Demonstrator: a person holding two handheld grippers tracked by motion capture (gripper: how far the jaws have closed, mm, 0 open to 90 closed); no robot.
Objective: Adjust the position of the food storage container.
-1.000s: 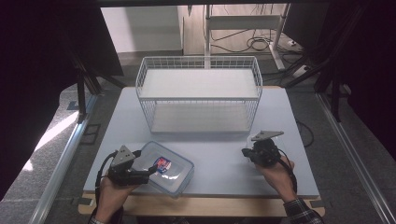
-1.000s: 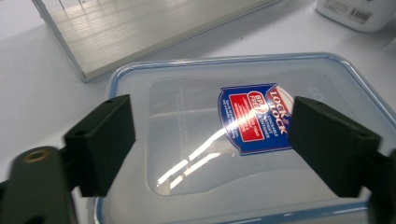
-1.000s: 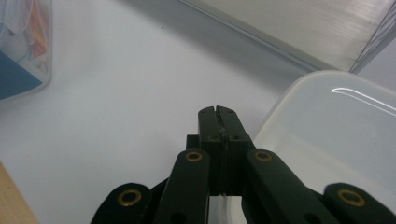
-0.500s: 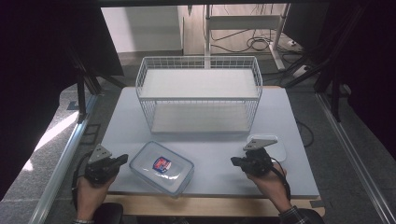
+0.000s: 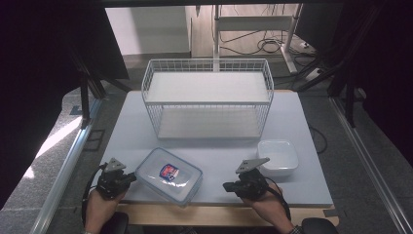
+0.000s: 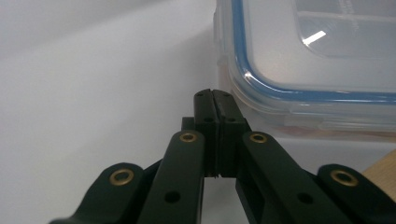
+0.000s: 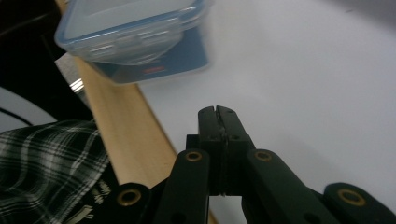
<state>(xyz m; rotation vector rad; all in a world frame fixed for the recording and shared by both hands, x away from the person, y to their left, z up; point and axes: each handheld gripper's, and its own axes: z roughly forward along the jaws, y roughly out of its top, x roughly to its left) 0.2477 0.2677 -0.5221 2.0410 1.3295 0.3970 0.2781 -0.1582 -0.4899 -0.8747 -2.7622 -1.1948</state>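
The box [image 5: 169,175] — clear, with a blue-sealed lid — lies on the table [image 5: 214,146] at its near edge, one corner reaching out over the wooden lip. Both tongs are together and empty: the left gripper [image 5: 127,178] sits just beside the box's left end, the right gripper [image 5: 229,186] lies apart from it on the other side, pointing toward it.

The main risk, as I judge it, is that overhang — a nudge from either closed tip could slide the box further off the edge and tip it to the floor. Closed jaws cannot grasp it either; pressing on the slick lid would only push it around. The bowl [image 5: 277,157] is near the right hand and could get knocked by a careless swing.

The tabletop is pale, smooth and matt. A white wire rack [image 5: 207,97] stands at the back. Beyond are dark curtains, a grey floor, cables and a desk frame.
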